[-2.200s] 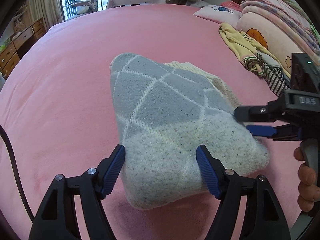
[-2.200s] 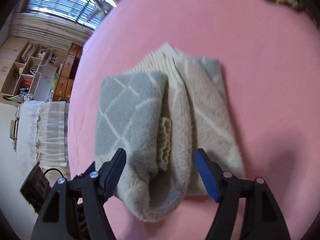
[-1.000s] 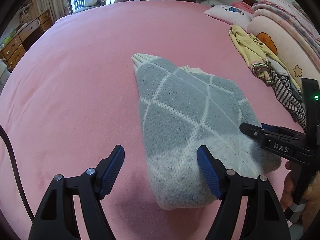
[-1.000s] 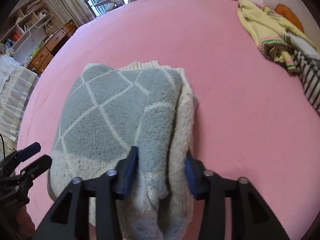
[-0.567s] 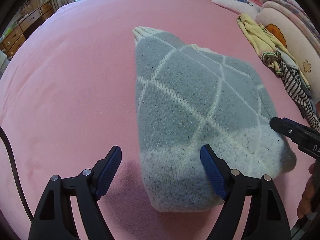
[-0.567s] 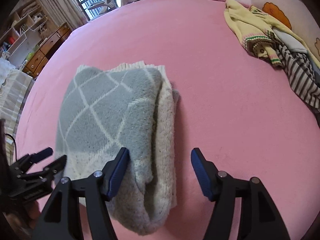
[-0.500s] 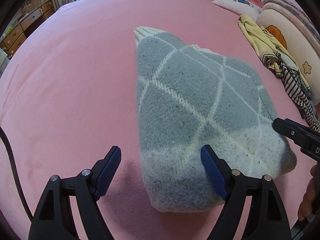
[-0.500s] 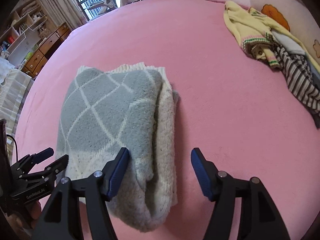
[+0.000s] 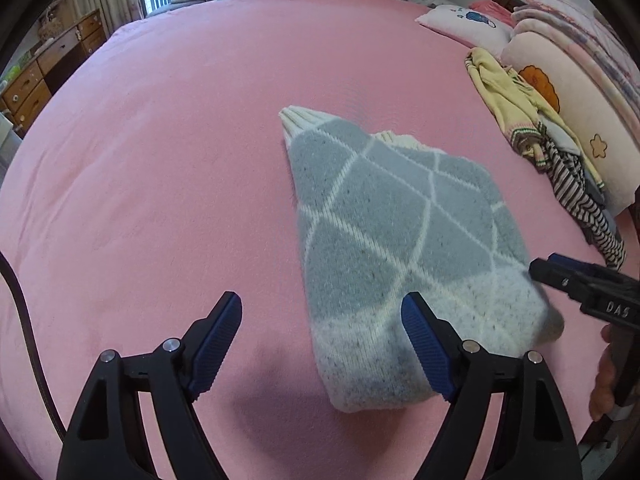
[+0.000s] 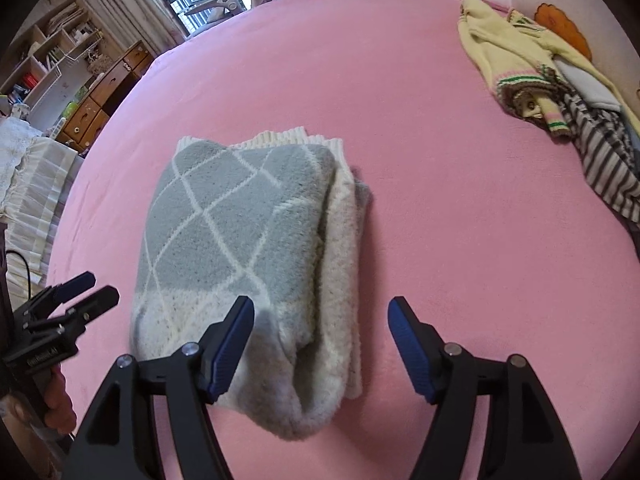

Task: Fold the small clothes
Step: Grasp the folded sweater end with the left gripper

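1. You've got the chunky grey-and-cream diamond-pattern knit sweater (image 9: 400, 240) lying folded into a thick bundle on the pink bedsheet (image 9: 180, 140), roughly mid-bed, ribbed cream hem at the far end.
2. Your left gripper (image 9: 322, 340) has its jaws wide apart with nothing between them; its right pad sits over the near cream end of the bundle, and I can't tell whether it touches the knit.
3. Your right gripper (image 10: 320, 340) is opening its jaws. The near right edge of the bundle shows between them, but the pads don't look like they're pressing on it.
4. Handling-wise, I'd guess it's soft, fluffy and floppy, light for its bulk, not slippery, not fragile. Layers will probably slide and spring open if you only pinch the top one.
5. If you need to move it, grab through the full stack at the near rolled edge, one gripper per corner.
6. More unfolded clothes (image 10: 560, 92) sit heaped at the far right.
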Motion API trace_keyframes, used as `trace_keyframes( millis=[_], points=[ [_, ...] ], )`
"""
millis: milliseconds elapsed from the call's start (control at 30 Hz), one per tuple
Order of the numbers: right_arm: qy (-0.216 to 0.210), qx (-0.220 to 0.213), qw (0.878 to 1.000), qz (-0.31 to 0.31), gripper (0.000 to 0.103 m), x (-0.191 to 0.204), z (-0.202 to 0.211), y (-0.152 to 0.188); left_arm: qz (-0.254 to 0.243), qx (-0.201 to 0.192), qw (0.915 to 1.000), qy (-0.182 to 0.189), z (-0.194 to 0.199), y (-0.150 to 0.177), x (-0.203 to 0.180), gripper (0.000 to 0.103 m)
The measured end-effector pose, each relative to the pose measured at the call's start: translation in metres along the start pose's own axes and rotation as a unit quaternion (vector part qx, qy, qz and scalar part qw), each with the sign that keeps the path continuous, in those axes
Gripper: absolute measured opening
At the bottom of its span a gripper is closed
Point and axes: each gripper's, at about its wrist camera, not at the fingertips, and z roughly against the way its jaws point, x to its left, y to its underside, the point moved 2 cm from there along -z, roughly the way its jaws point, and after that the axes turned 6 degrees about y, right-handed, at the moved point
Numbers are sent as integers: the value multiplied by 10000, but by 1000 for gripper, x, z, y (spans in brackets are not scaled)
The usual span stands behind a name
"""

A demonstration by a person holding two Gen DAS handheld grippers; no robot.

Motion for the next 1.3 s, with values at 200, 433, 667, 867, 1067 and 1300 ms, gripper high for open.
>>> trace_keyframes(
  millis=[200, 433, 667, 867, 1067, 1300],
  points=[
    [-52, 70, 9998, 183, 70, 12, -15, -10, 275, 297, 9986, 334, -24, -22, 16, 81],
    [-48, 185, 9993, 314, 70, 16, -21, -16, 278, 420, 9982, 317, -33, -26, 21, 81],
    [0, 327, 9989, 333, 70, 13, -32, -25, 273, 611, 9968, 435, -53, -27, 19, 81],
    [-13, 399, 9988, 280, 86, 6, -49, -21, 463, 663, 9948, 625, -70, -25, 25, 88],
    [-440, 638, 9968, -175, 103, -19, -71, -19, 541, 711, 9924, 844, -85, -26, 32, 95],
    [-1047, 877, 9904, -206, 103, -24, -96, -28, 507, 756, 9877, 1270, -103, -34, 35, 99]
  ],
)
